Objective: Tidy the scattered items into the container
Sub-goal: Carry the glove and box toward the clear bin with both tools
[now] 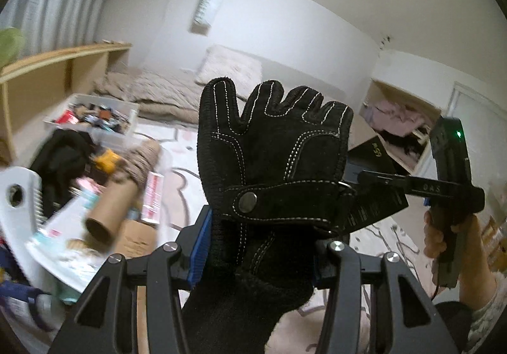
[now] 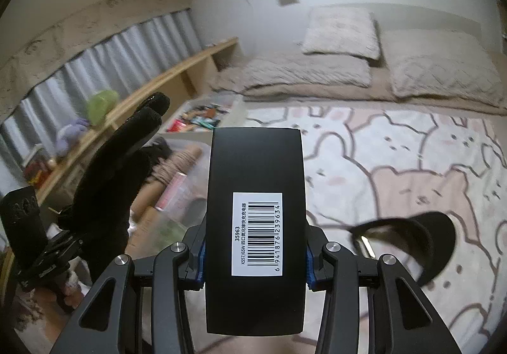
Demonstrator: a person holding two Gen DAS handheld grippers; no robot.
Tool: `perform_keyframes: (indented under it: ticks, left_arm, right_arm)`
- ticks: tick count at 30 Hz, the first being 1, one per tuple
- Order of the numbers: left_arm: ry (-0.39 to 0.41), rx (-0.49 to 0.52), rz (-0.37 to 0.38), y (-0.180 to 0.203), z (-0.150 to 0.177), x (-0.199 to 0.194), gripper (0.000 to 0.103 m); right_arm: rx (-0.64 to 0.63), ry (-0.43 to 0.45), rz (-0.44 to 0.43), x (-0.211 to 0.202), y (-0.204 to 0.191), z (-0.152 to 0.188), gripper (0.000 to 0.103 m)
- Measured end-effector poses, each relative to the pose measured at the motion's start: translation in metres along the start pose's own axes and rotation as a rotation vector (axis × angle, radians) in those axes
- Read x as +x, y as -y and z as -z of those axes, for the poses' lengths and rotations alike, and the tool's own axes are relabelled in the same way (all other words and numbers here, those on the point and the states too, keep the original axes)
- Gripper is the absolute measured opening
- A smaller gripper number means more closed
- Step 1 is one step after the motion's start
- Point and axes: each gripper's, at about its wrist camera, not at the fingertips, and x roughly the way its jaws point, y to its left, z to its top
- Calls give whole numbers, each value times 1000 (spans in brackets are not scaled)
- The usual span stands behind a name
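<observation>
2 grips we see: left gripper (image 1: 256, 262) clamped on black glove (image 1: 272, 145), right gripper (image 2: 255, 262) clamped on black barcoded box (image 2: 255, 195), both above the rug (image 2: 412, 164), white container (image 2: 236, 110) beyond.

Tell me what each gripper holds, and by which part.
Left gripper clamps the black glove at its cuff, fingers pointing up. Right gripper clamps the black box by its long sides, near the lower end.
</observation>
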Motion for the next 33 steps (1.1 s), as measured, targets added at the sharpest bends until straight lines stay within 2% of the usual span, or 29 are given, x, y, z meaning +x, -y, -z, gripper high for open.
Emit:
perform_keyframes:
  ticks: [13, 20, 24, 33]
  left_arm:
    - [76, -31, -186, -58, -24, -61, 50]
    - [115, -72, -252, -85, -25, -89, 50]
    - [137, -99, -267, -96, -23, -102, 50]
    - [162, -137, -288, -113, -22, -122, 50]
  right_arm:
    - [-29, 25, -185, 35, -79, -21, 45]
    - [-87, -59, -314, 65, -124, -13, 45]
    - [-185, -90, -365, 84, -154, -1, 45]
    - [-298, -182, -481, 117, -198, 27, 45]
